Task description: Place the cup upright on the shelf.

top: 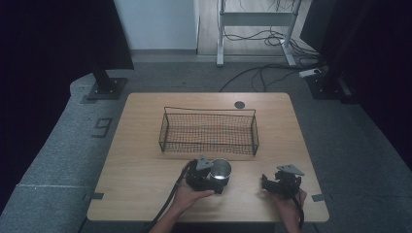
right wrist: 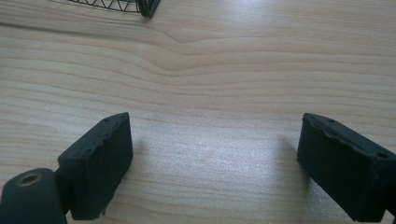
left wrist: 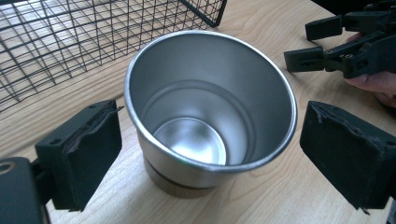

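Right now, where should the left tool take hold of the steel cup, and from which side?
Grip the steel cup across its upper wall, just under the rim, coming level from the person's side. It stands upright, mouth up, and tapers toward the base, so the wider top fits between the open left tool, whose pads already flank it. The wire basket behind stays clear.

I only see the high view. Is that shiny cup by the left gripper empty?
Observer: Yes, the left gripper view looks into the steel cup; it is bare inside.
Operator: Is the left gripper squeezing it?
Observer: No, the left gripper has its pads apart on either side of the cup, with gaps.
Operator: And the other one?
Observer: The right gripper is open over bare table, nothing between the jaws.
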The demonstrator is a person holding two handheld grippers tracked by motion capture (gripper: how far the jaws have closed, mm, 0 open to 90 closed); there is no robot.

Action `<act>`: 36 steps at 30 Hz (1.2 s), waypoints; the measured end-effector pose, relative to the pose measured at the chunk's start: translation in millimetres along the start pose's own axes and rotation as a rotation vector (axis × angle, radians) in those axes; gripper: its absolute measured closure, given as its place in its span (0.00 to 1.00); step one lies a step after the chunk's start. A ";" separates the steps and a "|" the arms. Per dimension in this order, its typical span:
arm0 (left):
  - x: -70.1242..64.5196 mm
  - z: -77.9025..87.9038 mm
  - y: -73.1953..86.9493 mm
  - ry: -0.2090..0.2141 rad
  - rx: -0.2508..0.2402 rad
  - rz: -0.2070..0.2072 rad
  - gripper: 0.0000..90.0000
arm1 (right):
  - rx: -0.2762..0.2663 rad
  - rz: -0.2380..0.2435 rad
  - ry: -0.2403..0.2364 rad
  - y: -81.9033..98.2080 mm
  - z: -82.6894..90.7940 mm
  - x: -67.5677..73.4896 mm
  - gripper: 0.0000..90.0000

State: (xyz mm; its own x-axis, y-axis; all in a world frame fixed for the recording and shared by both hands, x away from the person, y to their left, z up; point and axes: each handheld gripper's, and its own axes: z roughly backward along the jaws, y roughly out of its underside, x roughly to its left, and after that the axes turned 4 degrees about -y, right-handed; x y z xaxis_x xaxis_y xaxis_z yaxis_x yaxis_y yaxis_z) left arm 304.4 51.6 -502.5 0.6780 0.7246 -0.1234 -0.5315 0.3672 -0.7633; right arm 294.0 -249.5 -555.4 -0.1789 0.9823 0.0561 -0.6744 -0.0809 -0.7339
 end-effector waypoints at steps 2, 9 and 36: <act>-1.6 -3.1 0.1 -0.002 0.004 -0.003 0.07 | 0.000 0.000 0.000 0.0 0.0 0.0 0.11; -4.7 -15.4 -1.6 -0.043 0.007 -0.015 0.12 | -0.001 0.001 -0.001 0.0 0.1 0.1 0.12; 1.8 4.3 -9.5 -0.050 -0.037 -0.035 0.21 | -0.003 0.004 -0.002 0.1 0.2 0.2 0.13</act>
State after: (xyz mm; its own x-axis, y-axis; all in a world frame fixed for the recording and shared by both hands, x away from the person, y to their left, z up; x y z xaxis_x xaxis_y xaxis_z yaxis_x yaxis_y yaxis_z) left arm 308.5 51.9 -492.7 0.6694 0.7401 -0.0650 -0.4877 0.3717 -0.7900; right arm 293.7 -249.3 -555.4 -0.1833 0.9815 0.0547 -0.6713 -0.0843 -0.7364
